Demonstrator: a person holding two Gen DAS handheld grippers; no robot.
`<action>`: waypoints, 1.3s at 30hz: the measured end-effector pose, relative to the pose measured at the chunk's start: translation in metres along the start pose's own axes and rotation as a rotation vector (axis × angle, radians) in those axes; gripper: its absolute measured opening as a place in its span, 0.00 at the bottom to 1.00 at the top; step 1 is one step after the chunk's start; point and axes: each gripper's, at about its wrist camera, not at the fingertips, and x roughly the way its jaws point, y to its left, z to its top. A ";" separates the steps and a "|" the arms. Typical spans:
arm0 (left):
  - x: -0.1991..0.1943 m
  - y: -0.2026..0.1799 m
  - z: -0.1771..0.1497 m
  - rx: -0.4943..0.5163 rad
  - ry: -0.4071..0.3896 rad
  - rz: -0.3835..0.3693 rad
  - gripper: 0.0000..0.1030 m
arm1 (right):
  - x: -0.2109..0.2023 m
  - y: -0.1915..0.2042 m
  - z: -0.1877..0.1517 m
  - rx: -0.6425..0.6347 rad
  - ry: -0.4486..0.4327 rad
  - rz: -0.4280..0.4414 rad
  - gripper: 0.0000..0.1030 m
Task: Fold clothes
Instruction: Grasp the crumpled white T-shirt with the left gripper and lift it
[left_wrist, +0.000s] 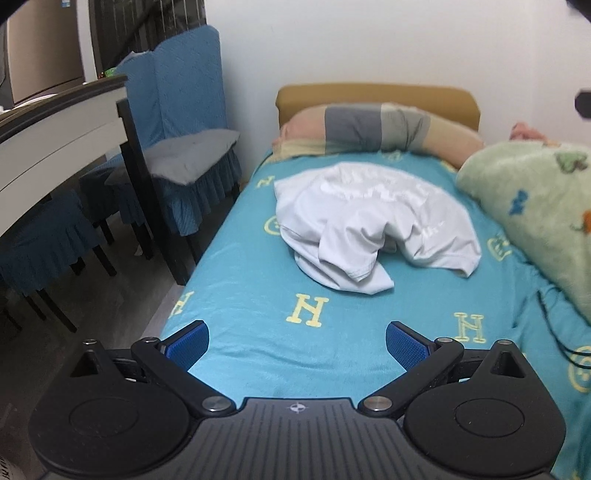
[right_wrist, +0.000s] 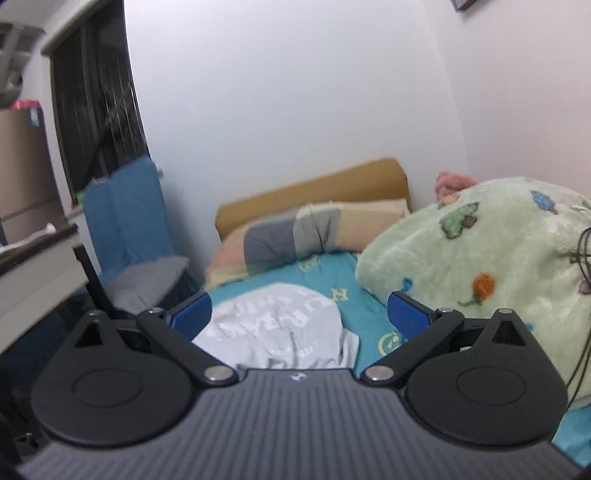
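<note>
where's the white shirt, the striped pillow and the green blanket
white shirt (left_wrist: 373, 225), left wrist view, middle of the crumpled cloth
striped pillow (left_wrist: 354, 127), left wrist view, on its grey band
green blanket (right_wrist: 480, 251), right wrist view, on its plush front face

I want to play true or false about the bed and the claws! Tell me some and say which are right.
1. The white T-shirt lies crumpled on the blue sheet. True.
2. The left claw is pinching the T-shirt. False: it is open and holds nothing.
3. A green blanket with cartoon pictures sits to the right of the T-shirt. True.
4. The right claw is shut. False: it is open.
5. The sheet is plain red. False: it is blue with yellow letters.
</note>
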 end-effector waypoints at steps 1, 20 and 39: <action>0.011 -0.004 0.002 -0.002 0.018 0.002 1.00 | 0.007 -0.004 -0.001 0.001 0.009 -0.006 1.00; 0.189 -0.066 0.025 0.015 -0.002 -0.035 0.64 | 0.087 -0.066 -0.053 0.180 0.135 -0.095 1.00; 0.023 0.039 0.045 0.089 -0.236 -0.225 0.14 | 0.084 -0.056 -0.073 0.075 0.042 -0.173 1.00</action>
